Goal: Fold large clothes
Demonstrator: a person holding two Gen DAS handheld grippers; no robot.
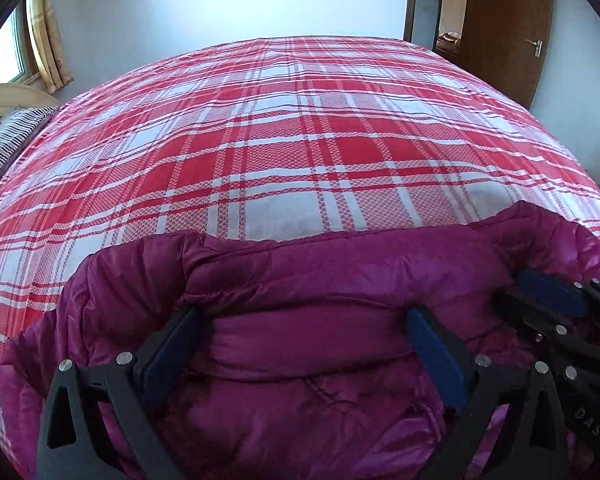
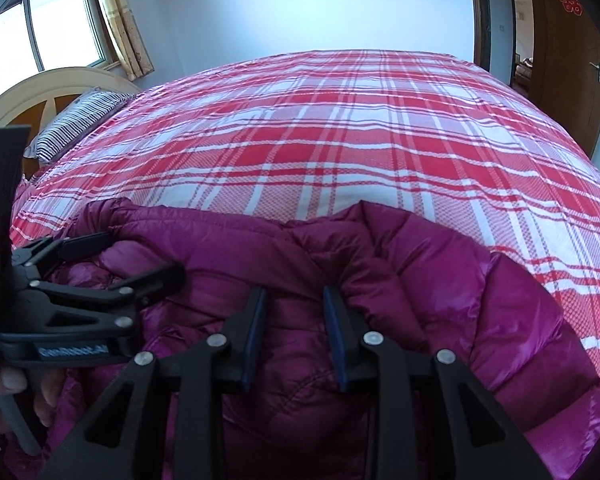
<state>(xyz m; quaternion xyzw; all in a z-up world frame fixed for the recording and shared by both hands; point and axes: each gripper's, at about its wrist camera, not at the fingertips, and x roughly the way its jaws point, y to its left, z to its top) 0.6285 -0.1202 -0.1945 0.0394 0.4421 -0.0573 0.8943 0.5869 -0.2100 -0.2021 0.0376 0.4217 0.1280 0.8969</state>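
- There is one jacket [image 1: 300, 280], a puffy purple one. It lies on the near edge of the bed [image 1: 280, 128].
- The jacket's long side runs left to right, along the near edge of the bed. Which end is the collar I cannot tell.
- There is one bed, with one red and white checked cover on it.
- There is one striped pillow [image 2: 72, 128], at the far left end of the bed by the headboard [image 2: 56, 92].
- There are two hand-held grippers, and each has two fingers with blue pads.
- The left hand-held gripper [image 1: 300, 320] has its fingers spread wide. A raised fold of the jacket sits between them, and the pads are at the fold's two sides. I cannot tell if they squeeze it.
- The right hand-held gripper [image 2: 294, 300] has its fingers much nearer together, and they are closing. Jacket cloth is in the gap between the pads, but I cannot tell if they pinch it.
- The two hand-held grippers are side by side, near each other, both pointing down at the jacket.
- One hand [image 2: 4, 392] shows, holding the left hand-held gripper.
- There is one window [image 2: 52, 20], one curtain [image 2: 124, 20] and one brown door [image 1: 508, 28].
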